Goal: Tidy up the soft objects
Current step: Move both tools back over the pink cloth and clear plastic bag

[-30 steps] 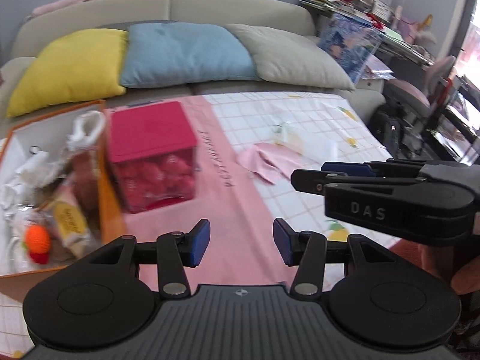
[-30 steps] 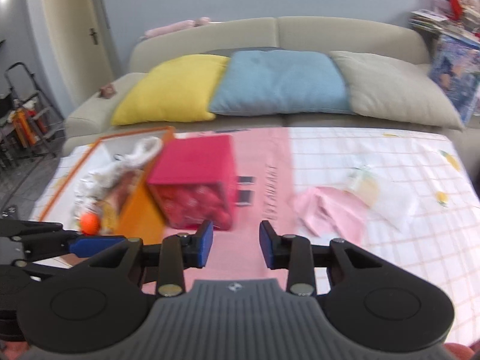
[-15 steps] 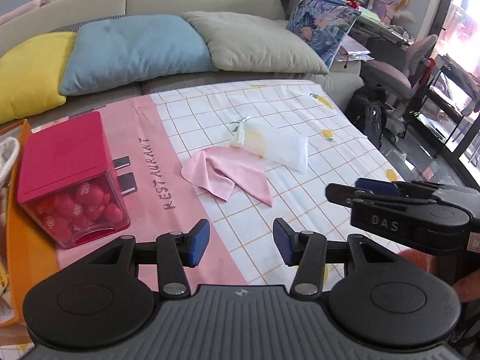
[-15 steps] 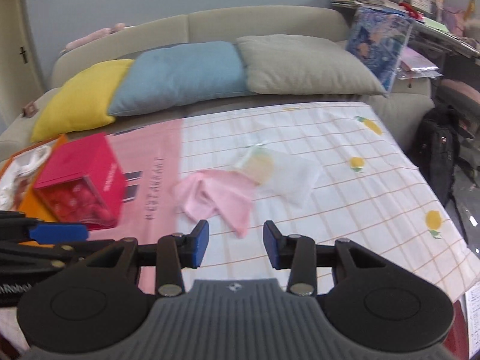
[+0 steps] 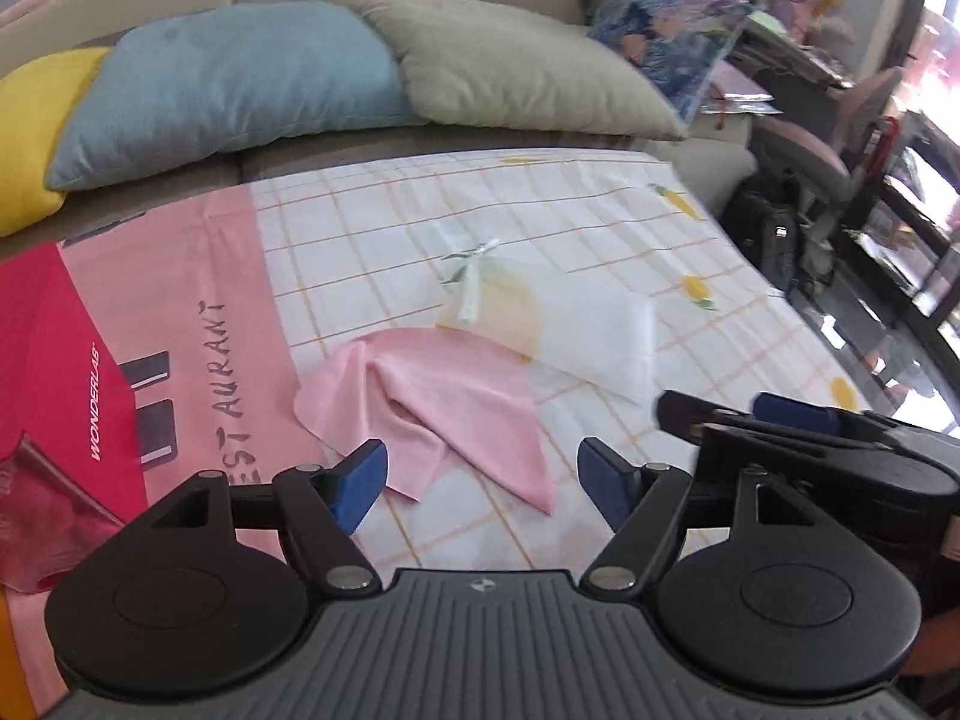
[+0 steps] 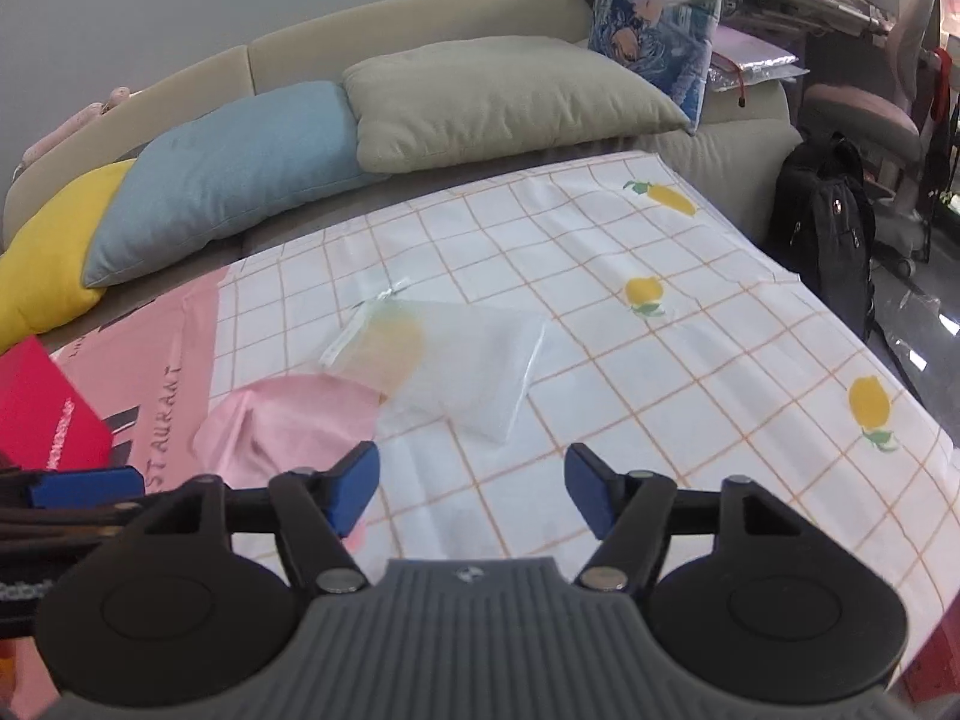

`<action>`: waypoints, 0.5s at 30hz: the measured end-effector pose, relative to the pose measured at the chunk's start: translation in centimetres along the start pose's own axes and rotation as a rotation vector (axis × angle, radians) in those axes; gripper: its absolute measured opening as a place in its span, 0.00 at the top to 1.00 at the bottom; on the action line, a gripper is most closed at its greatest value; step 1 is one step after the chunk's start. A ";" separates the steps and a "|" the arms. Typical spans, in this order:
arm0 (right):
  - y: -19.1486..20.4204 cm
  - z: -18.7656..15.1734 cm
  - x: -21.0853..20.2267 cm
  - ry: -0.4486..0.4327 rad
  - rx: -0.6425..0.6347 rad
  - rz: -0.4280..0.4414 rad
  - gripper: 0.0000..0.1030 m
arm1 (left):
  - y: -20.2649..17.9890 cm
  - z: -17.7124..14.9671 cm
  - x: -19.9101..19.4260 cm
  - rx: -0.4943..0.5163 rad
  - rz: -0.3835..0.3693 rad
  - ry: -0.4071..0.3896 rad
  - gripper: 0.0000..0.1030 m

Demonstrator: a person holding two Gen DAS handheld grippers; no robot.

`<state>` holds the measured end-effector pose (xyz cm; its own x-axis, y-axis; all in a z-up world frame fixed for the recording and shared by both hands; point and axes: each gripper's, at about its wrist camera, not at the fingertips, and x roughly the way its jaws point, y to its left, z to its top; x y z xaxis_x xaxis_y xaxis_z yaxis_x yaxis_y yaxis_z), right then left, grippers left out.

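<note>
A crumpled pink cloth (image 5: 438,402) lies on the checked tablecloth (image 5: 540,210), just beyond my left gripper (image 5: 483,483), which is open and empty. A sheer white pouch with a ribbon tie (image 5: 540,318) lies behind the cloth, touching it. In the right wrist view the pouch (image 6: 444,360) lies ahead of my right gripper (image 6: 474,489), also open and empty, with the pink cloth (image 6: 288,426) to its left. The right gripper shows at the right in the left wrist view (image 5: 780,420).
A red-lidded box (image 5: 54,360) stands at the left on the pink mat (image 5: 198,276). Yellow (image 6: 42,252), blue (image 6: 228,168) and grey (image 6: 498,102) cushions line the sofa behind. A black backpack (image 6: 828,216) and a chair stand off the table's right edge.
Both grippers have swung right and moved closer to the pink cloth and pouch. Both have opened wider. The orange box of items has left the views.
</note>
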<state>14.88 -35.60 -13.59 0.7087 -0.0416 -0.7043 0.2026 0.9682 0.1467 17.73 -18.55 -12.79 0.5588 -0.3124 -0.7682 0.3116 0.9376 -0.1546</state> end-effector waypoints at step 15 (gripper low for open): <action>0.6 2.4 9.2 0.037 -0.133 -0.008 0.10 | 4.5 1.0 6.9 -0.149 0.000 -0.002 0.13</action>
<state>23.18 -35.98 -18.32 0.6817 -0.0427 -0.7304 0.1148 0.9922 0.0491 23.72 -16.68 -18.19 0.5602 -0.3129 -0.7670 0.1941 0.9497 -0.2457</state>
